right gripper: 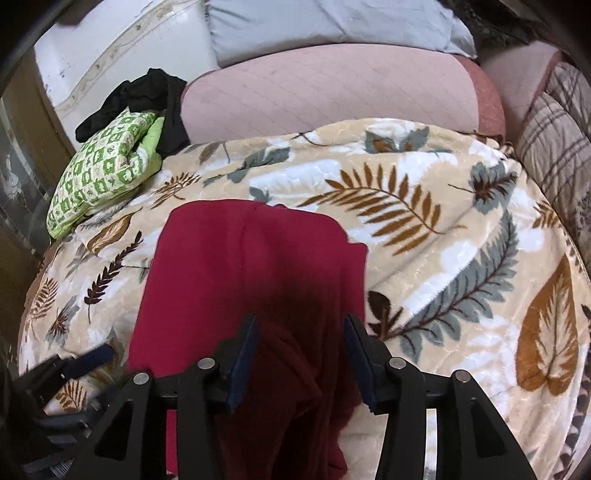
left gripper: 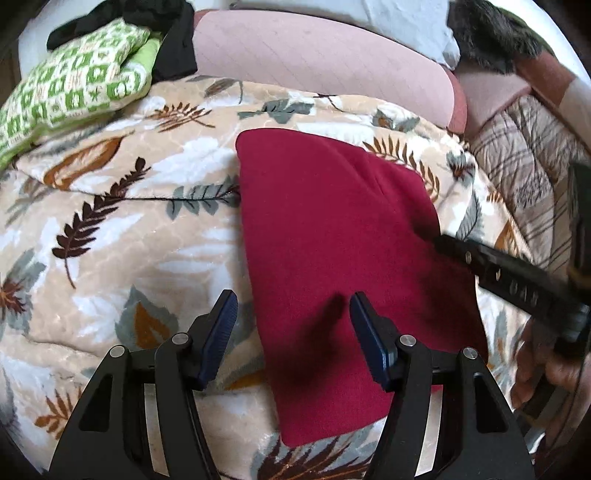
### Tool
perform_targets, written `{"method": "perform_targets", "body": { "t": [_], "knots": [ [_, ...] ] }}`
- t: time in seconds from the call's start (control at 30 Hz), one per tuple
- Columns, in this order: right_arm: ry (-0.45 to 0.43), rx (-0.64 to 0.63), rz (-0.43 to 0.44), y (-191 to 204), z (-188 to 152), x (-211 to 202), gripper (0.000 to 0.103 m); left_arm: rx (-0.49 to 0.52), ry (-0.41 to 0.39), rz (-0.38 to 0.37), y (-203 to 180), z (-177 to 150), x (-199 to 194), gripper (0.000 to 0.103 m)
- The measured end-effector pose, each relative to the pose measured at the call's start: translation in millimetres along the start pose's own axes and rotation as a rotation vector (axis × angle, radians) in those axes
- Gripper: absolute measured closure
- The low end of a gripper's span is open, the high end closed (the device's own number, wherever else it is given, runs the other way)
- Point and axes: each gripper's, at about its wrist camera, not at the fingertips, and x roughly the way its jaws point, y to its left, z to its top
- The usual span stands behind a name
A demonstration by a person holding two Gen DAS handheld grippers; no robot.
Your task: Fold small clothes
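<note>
**Two grippers over a dark red garment on a leaf-patterned bed**

The left gripper (left gripper: 293,310) hangs with its jaws spread wide and nothing between them. One blue pad is above the blanket, the other above the near part of the red garment (left gripper: 332,240). The right gripper (right gripper: 301,332) is also spread wide, with bunched red cloth lying between its two fingers; whether the pads press on the cloth cannot be told. In the left wrist view, the right gripper reaches in from the right edge of the bed and its dark tip touches the garment's right side.

The red garment (right gripper: 240,266) lies mostly flat on the middle of the bed, on a cream blanket (right gripper: 443,240) printed with brown, grey and white leaves. Its near end is rumpled into folds.

Toward the far left corner of the bed sits a green-and-white patterned cloth (left gripper: 70,92), with a black garment (right gripper: 155,96) heaped behind it. A pink cushion (right gripper: 332,92) runs along the far edge, and a pale blue pillow (right gripper: 332,26) sits behind that. A plaid quilt (right gripper: 557,136) lies at the right edge.

No containers, labels or readable writing show.
</note>
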Motion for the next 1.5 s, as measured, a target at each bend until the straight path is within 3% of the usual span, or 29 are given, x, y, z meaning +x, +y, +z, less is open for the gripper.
{"method": "perform_targets", "body": {
  "t": [0.07,0.13,0.23,0.27,0.47,0.53,0.6,0.67,0.7,0.8,0.87,0.93,1.1,1.2,1.27,1.4,1.5],
  "knots": [
    [0.014,0.027,0.011,-9,-2,6,0.04,-0.034,0.022,-0.022,6,3,6,0.04],
    [0.026,0.055,0.037,-17,-6,10,0.036,-0.073,0.044,-0.065,13,4,13,0.039],
    [0.028,0.089,0.081,-26,-10,16,0.029,-0.145,0.068,-0.147,24,4,26,0.023],
    [0.033,0.101,0.102,-30,-11,22,0.026,-0.17,0.075,-0.173,27,4,32,0.022],
    [0.065,0.193,0.245,-44,-12,52,0.021,-0.231,0.133,-0.268,30,9,65,0.018],
    [0.075,0.221,0.296,-45,-11,58,0.021,-0.227,0.107,-0.265,27,11,68,0.018],
    [0.073,0.216,0.329,-40,-11,59,0.041,-0.183,0.101,-0.256,18,12,65,0.028],
    [0.062,0.164,0.276,-30,-8,48,0.054,-0.147,0.079,-0.241,15,11,55,0.041],
    [0.057,0.144,0.259,-26,-7,43,0.057,-0.132,0.073,-0.242,15,10,49,0.047],
    [0.044,0.124,0.23,-20,-7,17,0.063,-0.126,0.094,-0.29,19,0,21,0.05],
    [0.038,0.121,0.292,-14,-12,-3,0.07,-0.106,0.096,-0.266,18,-12,-2,0.05],
    [0.038,0.099,0.322,-4,-20,-19,0.071,-0.086,0.091,-0.268,25,-28,-25,0.05],
    [0.132,0.055,0.3,31,-71,-32,0.071,-0.055,0.158,-0.196,41,-72,-37,0.049],
    [0.15,0.093,0.237,33,-91,-28,0.061,-0.055,0.147,-0.154,47,-83,-37,0.044],
    [0.131,0.116,0.209,31,-91,-38,0.055,-0.043,0.129,-0.135,46,-82,-47,0.044],
    [-0.015,-0.036,0.107,53,-77,-82,0.055,0.017,0.057,-0.035,41,-77,-66,0.044],
    [-0.034,-0.146,0.155,80,-68,-85,0.055,0.019,0.044,-0.001,40,-74,-67,0.044]
  ]
}}
